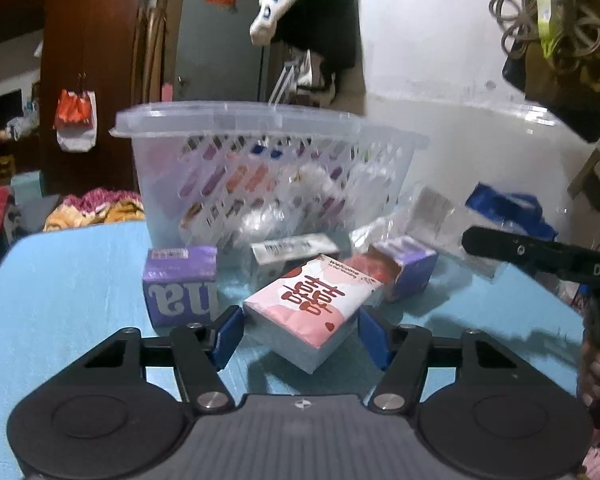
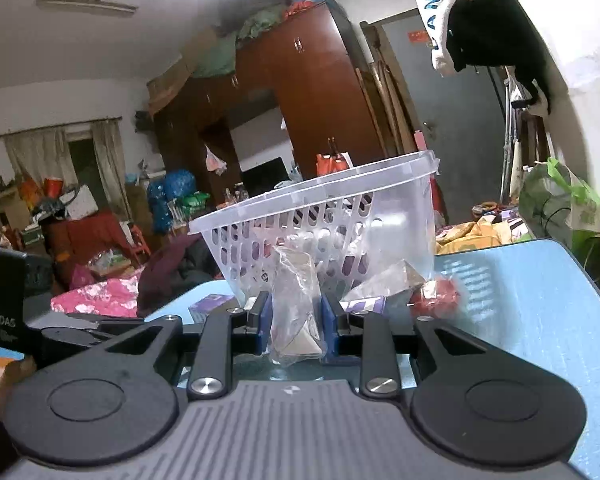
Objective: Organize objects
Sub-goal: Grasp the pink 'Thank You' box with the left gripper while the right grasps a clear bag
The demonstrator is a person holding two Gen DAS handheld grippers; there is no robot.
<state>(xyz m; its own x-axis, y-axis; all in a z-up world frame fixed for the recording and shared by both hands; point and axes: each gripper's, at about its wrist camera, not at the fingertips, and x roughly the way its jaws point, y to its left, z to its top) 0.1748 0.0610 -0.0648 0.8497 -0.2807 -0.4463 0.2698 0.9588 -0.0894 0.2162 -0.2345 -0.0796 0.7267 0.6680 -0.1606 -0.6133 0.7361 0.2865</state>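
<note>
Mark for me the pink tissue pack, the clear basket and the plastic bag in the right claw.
Pink tissue pack (image 1: 316,300): left wrist view, on its printed top face.
Clear basket (image 1: 236,120): left wrist view, on its front rim.
Plastic bag (image 2: 294,308): right wrist view, on its crinkled middle between the pads.

Left hand-held gripper (image 1: 300,330) spread wide, right hand-held gripper (image 2: 296,326) nearly closed, clamping

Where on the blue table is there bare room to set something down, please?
Bare blue table lies left of the purple box, and on the far side past the red item. Before the clear basket, the pink tissue pack and other boxes crowd it.
</note>
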